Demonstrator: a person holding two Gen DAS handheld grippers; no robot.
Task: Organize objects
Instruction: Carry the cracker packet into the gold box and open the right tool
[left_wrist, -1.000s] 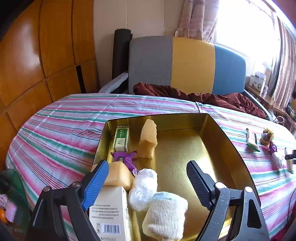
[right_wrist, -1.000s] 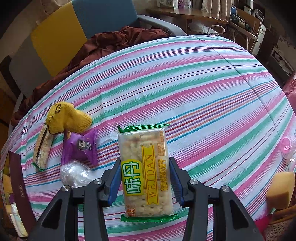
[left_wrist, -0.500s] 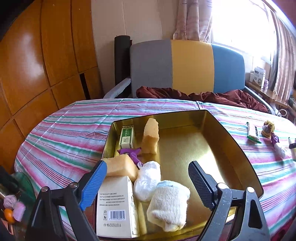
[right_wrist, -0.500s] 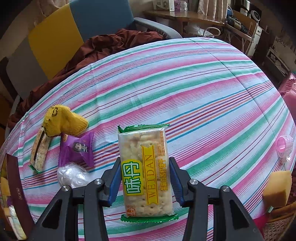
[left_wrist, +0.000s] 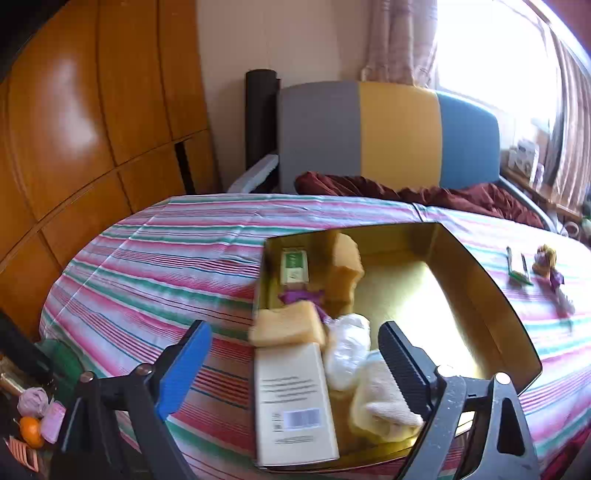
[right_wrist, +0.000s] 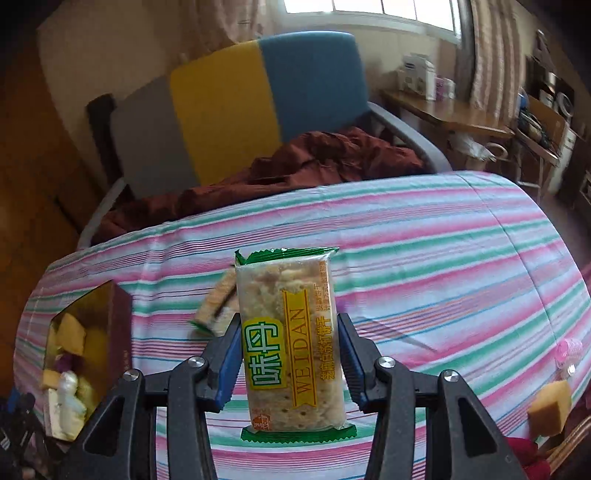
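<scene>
My right gripper (right_wrist: 288, 354) is shut on a cracker packet (right_wrist: 291, 339) with a green wrapper and holds it upright above the striped table. A gold-lined box (left_wrist: 491, 295) sits on the table; in the right wrist view the box (right_wrist: 118, 314) is at the far left. It holds sponges (left_wrist: 288, 326), a white carton (left_wrist: 291, 402), a green pack (left_wrist: 293, 266), a white bag (left_wrist: 347, 350) and a rolled sock (left_wrist: 380, 402). My left gripper (left_wrist: 291, 365) is open and empty over the box's near left corner.
A second cracker packet (left_wrist: 519, 266), a yellow sock (left_wrist: 546, 258) and a purple sachet (left_wrist: 556, 277) lie on the cloth right of the box. A sponge (right_wrist: 548, 406) and a pink item (right_wrist: 569, 352) sit at the table's right edge. A chair (right_wrist: 236, 107) stands behind.
My right gripper has lifted and tilted up with the packet, so the chair and box now show. My left gripper has drawn back and shifted left from the box.
</scene>
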